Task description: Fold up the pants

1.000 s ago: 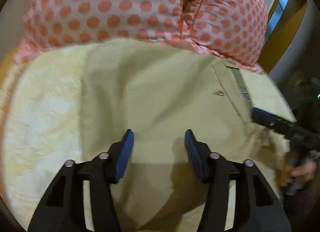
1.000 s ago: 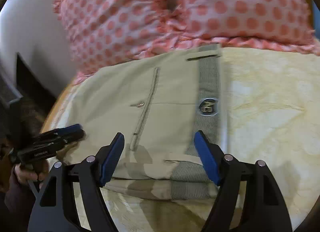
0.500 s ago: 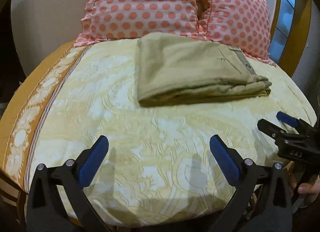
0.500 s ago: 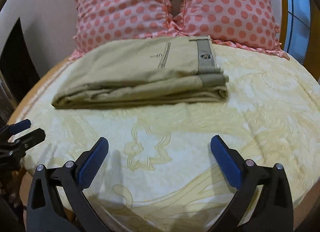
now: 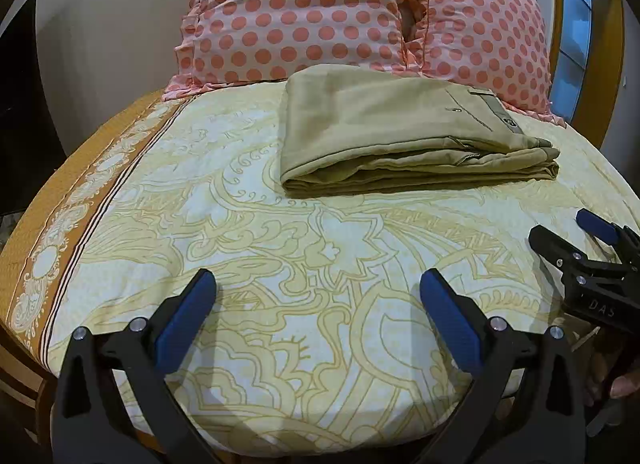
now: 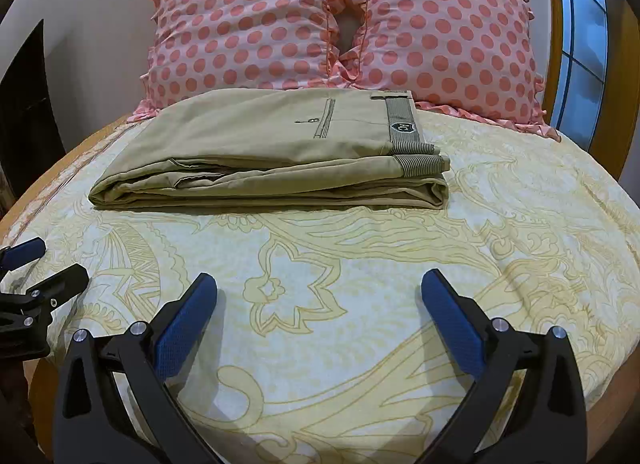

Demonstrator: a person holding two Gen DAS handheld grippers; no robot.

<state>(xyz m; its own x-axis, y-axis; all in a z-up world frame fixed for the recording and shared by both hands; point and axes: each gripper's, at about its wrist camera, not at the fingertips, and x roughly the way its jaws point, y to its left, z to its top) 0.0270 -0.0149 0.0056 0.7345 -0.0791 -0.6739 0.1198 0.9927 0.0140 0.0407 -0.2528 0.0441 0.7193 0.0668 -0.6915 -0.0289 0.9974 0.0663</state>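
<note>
The khaki pants (image 5: pixel 400 131) lie folded in a flat stack on the bed, just in front of the pillows, with the striped waistband and logo patch at the right end (image 6: pixel 404 127). My left gripper (image 5: pixel 316 292) is open and empty, well back from the pants near the bed's front edge. My right gripper (image 6: pixel 318 292) is also open and empty, equally far back. Each gripper shows in the other's view, the right one at the right edge (image 5: pixel 592 248) and the left one at the left edge (image 6: pixel 36 276).
Two pink polka-dot pillows (image 6: pixel 340 27) stand against the wall behind the pants. The yellow patterned bedsheet (image 6: pixel 360 264) covers the bed, with an orange border (image 5: pixel 80 191) on its left side. A window with a wooden frame (image 6: pixel 580 35) is at the right.
Both grippers have pulled back from over the pants toward the bed's front edge and opened wider. The folded pants stay in place on the bed.
</note>
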